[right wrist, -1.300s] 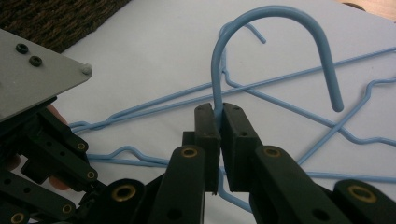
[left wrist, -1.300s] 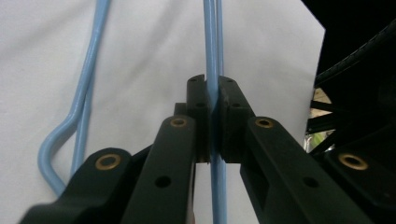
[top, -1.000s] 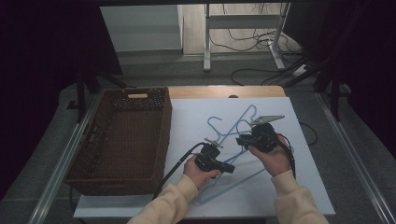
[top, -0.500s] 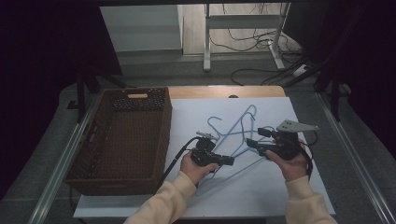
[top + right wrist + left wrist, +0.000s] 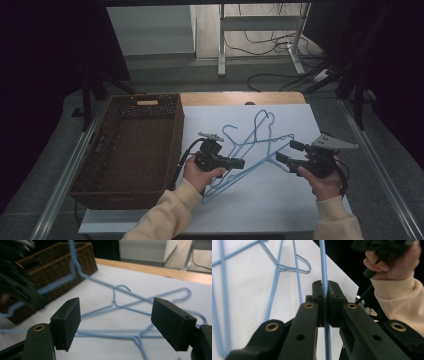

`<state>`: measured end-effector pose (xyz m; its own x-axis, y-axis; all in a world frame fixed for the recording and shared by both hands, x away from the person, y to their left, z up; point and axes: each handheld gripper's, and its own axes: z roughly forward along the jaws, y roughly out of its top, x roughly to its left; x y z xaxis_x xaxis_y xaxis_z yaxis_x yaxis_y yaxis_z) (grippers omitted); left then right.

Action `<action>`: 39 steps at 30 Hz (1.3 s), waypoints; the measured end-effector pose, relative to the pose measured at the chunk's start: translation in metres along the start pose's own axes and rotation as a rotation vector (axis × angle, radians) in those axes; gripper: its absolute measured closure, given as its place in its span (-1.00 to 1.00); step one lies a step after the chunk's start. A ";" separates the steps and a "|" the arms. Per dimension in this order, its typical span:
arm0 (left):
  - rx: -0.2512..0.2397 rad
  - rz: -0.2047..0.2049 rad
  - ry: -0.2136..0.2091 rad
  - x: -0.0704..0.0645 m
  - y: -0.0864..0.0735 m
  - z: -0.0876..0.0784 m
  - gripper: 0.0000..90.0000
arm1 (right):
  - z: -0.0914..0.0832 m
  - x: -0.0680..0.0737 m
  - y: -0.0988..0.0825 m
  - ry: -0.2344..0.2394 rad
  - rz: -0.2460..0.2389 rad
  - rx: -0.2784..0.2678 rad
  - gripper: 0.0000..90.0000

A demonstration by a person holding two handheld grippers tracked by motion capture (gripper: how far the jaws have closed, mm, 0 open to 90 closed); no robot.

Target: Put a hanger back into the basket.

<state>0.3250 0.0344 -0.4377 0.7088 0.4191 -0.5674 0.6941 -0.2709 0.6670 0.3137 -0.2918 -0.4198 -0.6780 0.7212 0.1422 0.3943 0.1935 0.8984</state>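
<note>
the right gripper [image 5: 286, 152] has just been opening, its jaws now standing apart on nothing, off at three o'clock. the left gripper [image 5: 239, 163] is staying clamped on one blue hanger [image 5: 323, 270], lifting it alone, probably toward the wicker basket [image 5: 100, 170] at nine o'clock. other hangers [image 5: 260, 131] are lying tangled on the tabletop [image 5: 280, 210], possibly snagging.

Left gripper view: blue hanger wire [image 5: 323, 270] runs off top and bottom edges; its stretch between the pressed pads is hidden. Person's right hand [image 5: 393, 262] cut by top edge.

Right gripper view: left tongs [image 5: 17, 290] badly blurred, detail unreadable; basket [image 5: 62, 262] cut at left edge.

High view: which tangled hanger [image 5: 250, 145] lies over which cannot be told; desk [image 5: 280, 200] near edge hidden by sleeves.
</note>
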 end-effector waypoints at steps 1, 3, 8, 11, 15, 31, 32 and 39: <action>-0.004 0.001 0.000 -0.001 0.001 -0.004 0.91 | 0.000 -0.001 -0.001 -0.006 0.001 0.006 -0.48; -0.009 0.007 -0.001 -0.003 0.004 -0.012 0.91 | 0.002 -0.005 -0.006 -0.008 0.013 0.031 -0.50; -0.031 0.019 0.003 -0.007 0.008 -0.027 0.91 | 0.003 -0.008 -0.010 -0.011 0.019 0.045 -0.53; -0.039 0.032 0.005 -0.012 0.010 -0.037 0.91 | 0.002 -0.009 -0.011 -0.013 0.024 0.044 -0.54; -0.055 0.057 0.015 -0.018 0.015 -0.051 0.91 | 0.000 -0.011 -0.013 -0.016 0.033 0.034 -0.54; -0.157 0.054 0.061 -0.009 0.015 -0.127 0.91 | 0.003 -0.014 -0.017 -0.017 0.036 0.062 -0.55; -0.157 0.054 0.061 -0.009 0.015 -0.127 0.91 | 0.003 -0.014 -0.017 -0.017 0.036 0.062 -0.55; -0.189 0.039 0.077 0.000 0.008 -0.152 0.91 | 0.005 -0.015 -0.019 -0.020 0.037 0.079 -0.55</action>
<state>0.3112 0.1646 -0.3591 0.7177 0.4783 -0.5061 0.6255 -0.1234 0.7704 0.3197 -0.3027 -0.4413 -0.6496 0.7419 0.1660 0.4676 0.2178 0.8567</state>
